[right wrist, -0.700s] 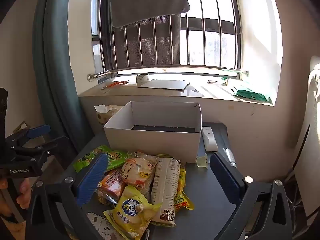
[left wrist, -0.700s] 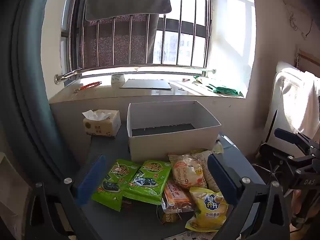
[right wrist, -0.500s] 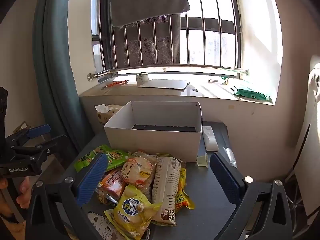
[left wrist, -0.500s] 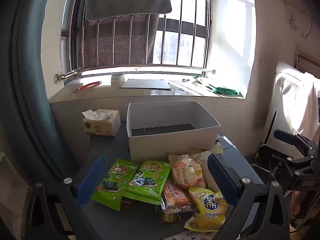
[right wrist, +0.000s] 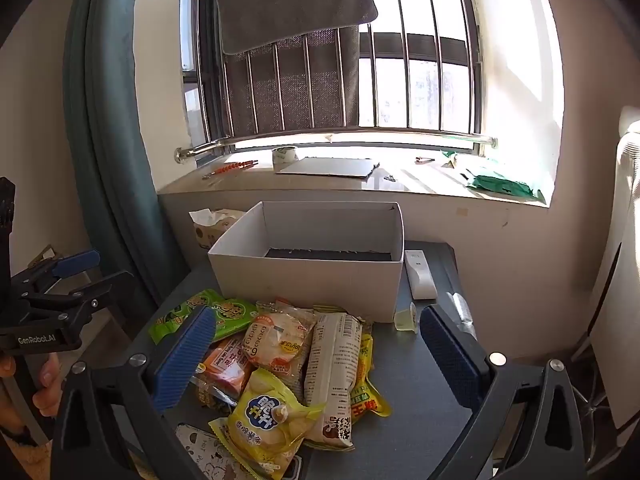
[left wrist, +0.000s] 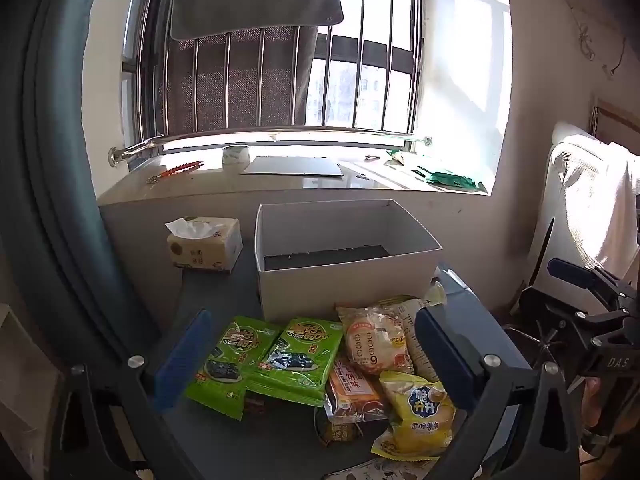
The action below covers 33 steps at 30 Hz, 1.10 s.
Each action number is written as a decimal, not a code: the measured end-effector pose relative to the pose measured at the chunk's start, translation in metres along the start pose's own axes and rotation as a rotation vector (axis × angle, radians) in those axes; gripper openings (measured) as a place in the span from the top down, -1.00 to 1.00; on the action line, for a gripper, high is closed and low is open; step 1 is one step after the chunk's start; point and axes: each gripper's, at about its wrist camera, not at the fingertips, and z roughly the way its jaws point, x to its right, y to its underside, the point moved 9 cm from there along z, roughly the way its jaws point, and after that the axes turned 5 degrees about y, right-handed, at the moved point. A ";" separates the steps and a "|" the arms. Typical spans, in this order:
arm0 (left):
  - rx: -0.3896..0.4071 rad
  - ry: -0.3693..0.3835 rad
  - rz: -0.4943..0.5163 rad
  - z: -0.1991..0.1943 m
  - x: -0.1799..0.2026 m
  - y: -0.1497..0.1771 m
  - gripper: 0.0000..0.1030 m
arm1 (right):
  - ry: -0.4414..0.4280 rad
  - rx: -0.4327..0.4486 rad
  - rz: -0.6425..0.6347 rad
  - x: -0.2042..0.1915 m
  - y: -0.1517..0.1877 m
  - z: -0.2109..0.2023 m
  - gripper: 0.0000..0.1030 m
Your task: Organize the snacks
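Snacks [right wrist: 280,360] lie heaped on the near table in front of the empty white box [right wrist: 312,276], and with my left gripper [left wrist: 312,364] and right gripper [right wrist: 316,360] both wide and empty, I risk pinching two overlapping packets at once

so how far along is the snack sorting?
Nothing looks done: the white box shows only its dark floor, no packets. Nothing is in hand: the left claw and right claw are both open above the snack pile, gripping nothing. Left: every packet, including the two green seaweed packs and the yellow chip bag.
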 end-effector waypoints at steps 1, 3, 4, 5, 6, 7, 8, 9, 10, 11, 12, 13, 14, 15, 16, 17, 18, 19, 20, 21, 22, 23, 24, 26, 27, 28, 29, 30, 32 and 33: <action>0.001 0.000 0.000 0.001 -0.001 0.001 -1.00 | -0.001 0.001 0.001 0.000 0.000 0.000 -1.00; 0.001 0.000 0.001 0.000 0.000 0.001 -1.00 | -0.004 0.001 0.004 0.000 0.001 0.000 -1.00; 0.000 0.002 0.003 0.000 0.000 0.001 -1.00 | -0.006 0.001 0.005 0.000 0.001 0.000 -1.00; -0.001 0.001 0.004 0.000 0.000 0.001 -1.00 | -0.005 0.000 0.005 0.000 0.001 0.000 -1.00; -0.001 0.000 0.003 0.001 0.000 0.001 -1.00 | -0.004 0.000 0.006 0.000 0.001 0.000 -1.00; -0.002 0.000 0.003 0.001 0.000 0.001 -1.00 | -0.007 0.002 0.005 0.000 0.001 -0.001 -1.00; -0.003 0.002 0.003 0.000 0.000 0.001 -1.00 | -0.009 0.002 0.005 0.000 0.001 -0.001 -1.00; -0.003 0.003 0.002 0.000 0.000 0.001 -1.00 | -0.009 0.000 0.006 0.000 0.000 -0.001 -1.00; -0.001 0.003 0.002 0.000 0.000 0.001 -1.00 | -0.008 0.000 0.006 0.000 0.001 -0.001 -1.00; -0.002 0.003 0.003 0.000 0.000 0.002 -1.00 | -0.008 0.000 0.008 0.001 0.000 0.000 -1.00; -0.003 0.001 0.004 0.000 0.000 0.002 -1.00 | -0.010 -0.001 0.009 0.001 0.000 -0.001 -1.00; -0.004 0.000 0.004 0.000 0.001 0.002 -1.00 | -0.011 -0.002 0.008 0.000 0.000 0.000 -1.00; -0.004 0.001 0.004 0.000 0.000 0.002 -1.00 | -0.011 -0.003 0.009 0.000 0.000 0.000 -1.00; -0.005 0.001 0.004 0.000 0.000 0.003 -1.00 | -0.012 -0.002 0.009 0.001 0.001 0.000 -1.00; -0.006 0.002 0.003 0.000 0.000 0.003 -1.00 | -0.013 -0.002 0.009 0.000 0.001 0.000 -1.00; -0.007 0.003 0.002 0.000 0.000 0.003 -1.00 | -0.012 -0.003 0.008 0.000 0.001 0.000 -1.00; -0.007 0.004 0.002 0.001 0.000 0.003 -1.00 | -0.013 -0.003 0.008 0.000 0.001 -0.001 -1.00; -0.008 0.003 0.003 0.001 0.000 0.003 -1.00 | -0.016 -0.002 0.007 0.000 0.002 -0.001 -1.00; -0.009 0.002 0.003 0.001 0.000 0.003 -1.00 | -0.018 -0.002 0.008 0.000 0.001 -0.002 -1.00; -0.008 0.001 0.003 0.000 0.000 0.003 -1.00 | -0.018 -0.001 0.009 0.000 0.001 -0.002 -1.00; -0.007 0.001 0.002 0.000 0.000 0.003 -1.00 | -0.019 -0.001 0.010 0.000 0.001 -0.002 -1.00; -0.007 0.003 0.002 0.000 0.000 0.003 -1.00 | -0.020 -0.002 0.012 0.001 0.001 -0.002 -1.00; -0.008 0.003 0.001 0.000 0.000 0.003 -1.00 | -0.023 -0.002 0.014 0.001 0.001 -0.002 -1.00; -0.008 0.001 0.002 0.000 -0.001 0.003 -1.00 | -0.026 -0.006 0.014 0.000 0.001 -0.002 -1.00; -0.007 0.001 0.002 0.000 -0.001 0.003 -1.00 | -0.026 -0.006 0.013 0.000 0.001 -0.002 -1.00; -0.006 0.000 0.001 0.000 -0.001 0.003 -1.00 | -0.026 -0.004 0.013 -0.001 0.001 -0.002 -1.00; -0.007 0.001 0.000 0.000 -0.001 0.003 -1.00 | -0.027 -0.003 0.013 -0.001 0.001 -0.002 -1.00; -0.007 0.002 0.000 0.000 -0.001 0.003 -1.00 | -0.028 -0.003 0.012 0.000 0.001 -0.003 -1.00; -0.008 0.000 -0.001 0.001 -0.001 0.003 -1.00 | -0.029 0.000 0.010 -0.001 0.000 -0.003 -1.00; -0.009 0.001 -0.001 0.001 -0.001 0.003 -1.00 | -0.028 -0.001 0.011 0.000 0.000 -0.003 -1.00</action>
